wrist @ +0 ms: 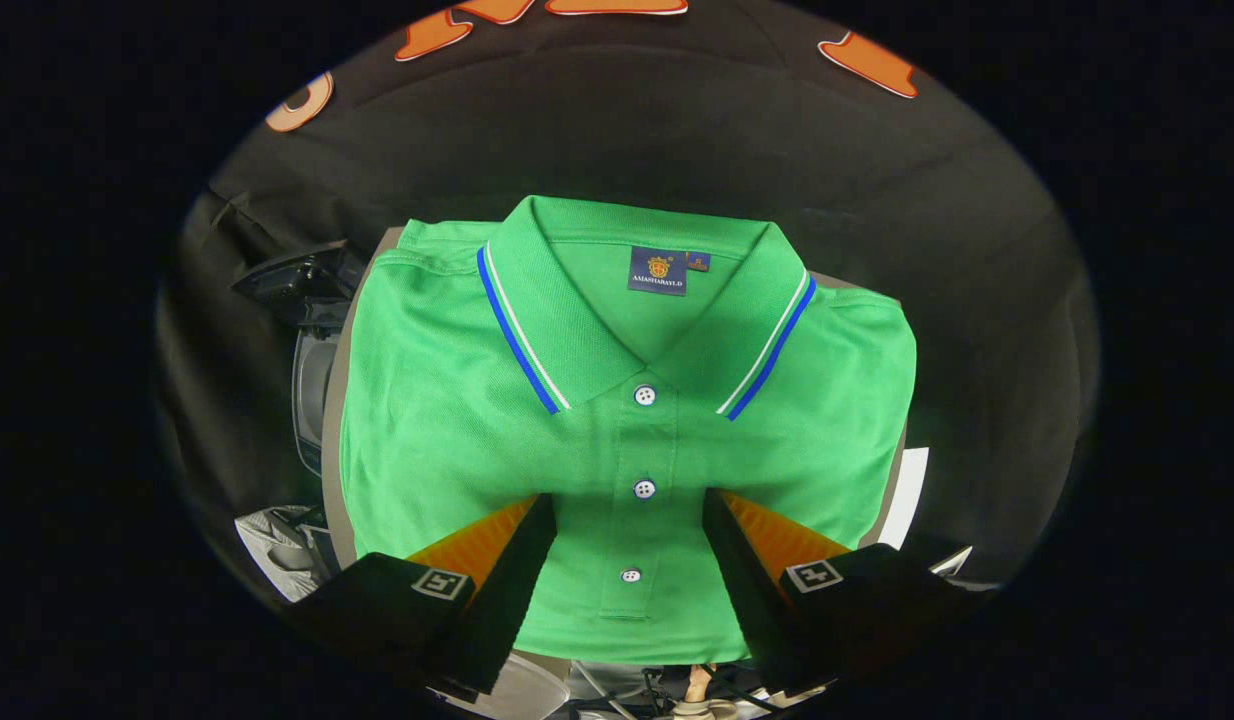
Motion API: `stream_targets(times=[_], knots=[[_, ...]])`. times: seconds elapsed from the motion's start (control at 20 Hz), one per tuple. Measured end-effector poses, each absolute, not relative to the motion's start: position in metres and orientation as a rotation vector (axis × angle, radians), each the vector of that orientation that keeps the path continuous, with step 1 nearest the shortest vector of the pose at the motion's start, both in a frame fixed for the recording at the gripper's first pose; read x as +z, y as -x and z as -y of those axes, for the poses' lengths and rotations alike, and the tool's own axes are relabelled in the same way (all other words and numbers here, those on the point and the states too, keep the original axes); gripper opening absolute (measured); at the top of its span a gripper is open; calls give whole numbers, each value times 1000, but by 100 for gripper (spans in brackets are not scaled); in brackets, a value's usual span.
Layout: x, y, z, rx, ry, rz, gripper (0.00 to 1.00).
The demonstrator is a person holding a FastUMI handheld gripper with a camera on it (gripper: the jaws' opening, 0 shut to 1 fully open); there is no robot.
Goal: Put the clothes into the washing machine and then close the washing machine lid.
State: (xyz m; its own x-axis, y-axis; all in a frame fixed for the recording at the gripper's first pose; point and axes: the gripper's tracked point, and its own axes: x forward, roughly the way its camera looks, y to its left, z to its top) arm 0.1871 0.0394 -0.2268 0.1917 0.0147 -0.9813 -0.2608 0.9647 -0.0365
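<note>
The claw (629,515) is nearest, its two fingers (522,570) spread wide apart and holding nothing. They hover over the lower part of a folded green shirt (457,420), one on either side of its button placket. Whether the tips touch the cloth cannot be told. The lowest button (630,575) lies between the fingers, the middle button (644,489) sits just ahead of the tips, and the top button (644,395) is beyond them at the base of the collar.

The shirt lies flat and neatly folded on a pale desk (334,400), covering nearly all of it; only thin strips of the desk's edge show along the shirt's sides. The collar (537,320) has blue and white striped edges and lies open at the far end, with a dark label (657,270) inside the neck.

Beside the desk, past the shirt's side, stands a dark device with a grey rounded body (312,380), partly hidden by the desk edge, so what it is cannot be told. Below it lies some crumpled grey stuff (277,545). On the other side, a white sheet-like surface (907,495) shows just past the desk's edge. Under the near edge of the shirt, cables (657,690) are visible low down. Nothing lies on the shirt between the fingers.
</note>
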Motion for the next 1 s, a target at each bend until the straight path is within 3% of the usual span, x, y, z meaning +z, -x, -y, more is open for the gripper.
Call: stream_targets(times=[0.05,0.5,0.75,1.0], knots=[[-226,-188,-39,200,214,-1368,99],[-220,-190,-24,201,255,-1299,13],[-222,-188,-22,227,231,-1146,9],[-218,-187,-20,160,-58,-594,8]])
